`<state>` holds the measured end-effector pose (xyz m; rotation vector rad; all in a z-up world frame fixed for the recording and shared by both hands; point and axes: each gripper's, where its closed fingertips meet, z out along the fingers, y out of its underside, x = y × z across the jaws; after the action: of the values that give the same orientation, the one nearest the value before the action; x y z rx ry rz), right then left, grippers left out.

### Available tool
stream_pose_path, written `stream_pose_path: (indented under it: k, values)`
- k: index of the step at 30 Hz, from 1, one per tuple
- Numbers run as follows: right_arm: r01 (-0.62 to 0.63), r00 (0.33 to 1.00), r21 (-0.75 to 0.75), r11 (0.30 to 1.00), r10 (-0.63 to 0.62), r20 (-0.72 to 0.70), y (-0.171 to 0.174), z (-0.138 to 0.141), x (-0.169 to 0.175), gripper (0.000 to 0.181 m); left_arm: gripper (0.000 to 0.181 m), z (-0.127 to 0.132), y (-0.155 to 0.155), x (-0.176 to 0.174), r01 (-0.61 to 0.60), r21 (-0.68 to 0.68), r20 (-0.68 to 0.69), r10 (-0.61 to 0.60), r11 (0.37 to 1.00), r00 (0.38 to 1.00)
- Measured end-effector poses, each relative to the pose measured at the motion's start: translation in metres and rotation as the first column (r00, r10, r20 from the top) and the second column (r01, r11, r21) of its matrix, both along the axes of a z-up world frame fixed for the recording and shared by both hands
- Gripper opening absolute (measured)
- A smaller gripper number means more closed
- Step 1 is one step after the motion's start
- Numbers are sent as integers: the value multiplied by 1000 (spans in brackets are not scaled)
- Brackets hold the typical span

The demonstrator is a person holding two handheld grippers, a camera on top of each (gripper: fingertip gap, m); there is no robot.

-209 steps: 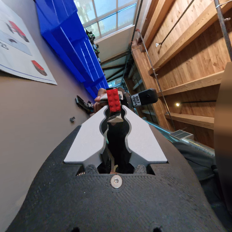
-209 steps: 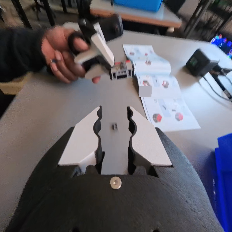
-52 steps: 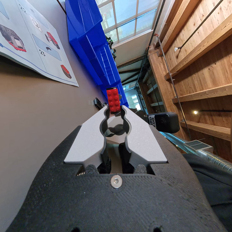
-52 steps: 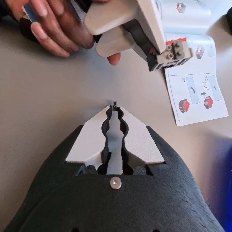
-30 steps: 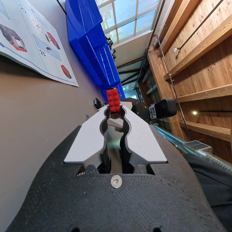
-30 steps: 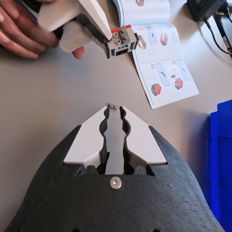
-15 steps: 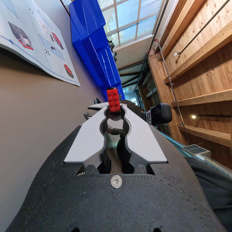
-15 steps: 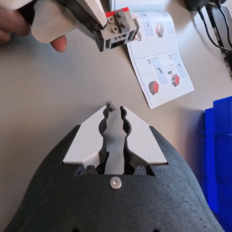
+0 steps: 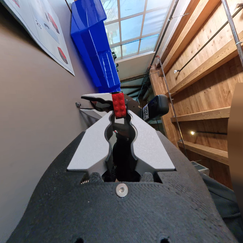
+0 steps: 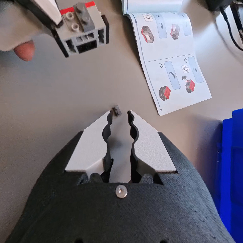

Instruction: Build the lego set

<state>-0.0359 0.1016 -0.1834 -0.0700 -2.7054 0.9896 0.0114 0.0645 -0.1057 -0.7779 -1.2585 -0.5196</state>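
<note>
Grey desk point(image 10: 65, 92) carried an open instruction booklet point(image 10: 171, 52) toward its far edge, a blue bin point(image 10: 234, 157) at the right. Left gripper point(image 9: 119, 113) was clamped on the partly built model point(image 10: 84, 34), held aloft. Right gripper point(image 10: 119, 113) stood apart over a small dark plate point(image 10: 117, 110) beside its left fingertip. Centring the plate before closing seemed advisable.

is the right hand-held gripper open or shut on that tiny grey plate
Open. The right hand-held gripper shows a clear gap at its tips, and the small grey plate lies on the table beside one fingertip, not clamped.
</note>
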Motion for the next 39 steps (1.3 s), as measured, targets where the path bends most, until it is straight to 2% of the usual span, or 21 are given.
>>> stream_pose_path:
  k: [13, 25, 30, 39]
  values:
    - [-13, 995, -17, 1000, 15, 101, -4, -4, 8, 10, 16, -6, -6, -2, 0, 22, 17, 0, 1000, 1000]
    - [-19, 997, -30, 999, 21, 70, -1, 1, 7, 8, 16, -6, -4, -3, 10, 25, 13, -10, 1000, 1000]
    - [-23, 998, -113, 993, 31, 62, -6, 22, 9, 8, 16, -7, -4, -4, 11, 26, 15, -11, 1000, 1000]
    - [-147, 988, -370, 917, 152, -15, -30, 89, 40, 8, 16, -9, -2, -3, 20, 8, 24, -20, 1000, 1000]
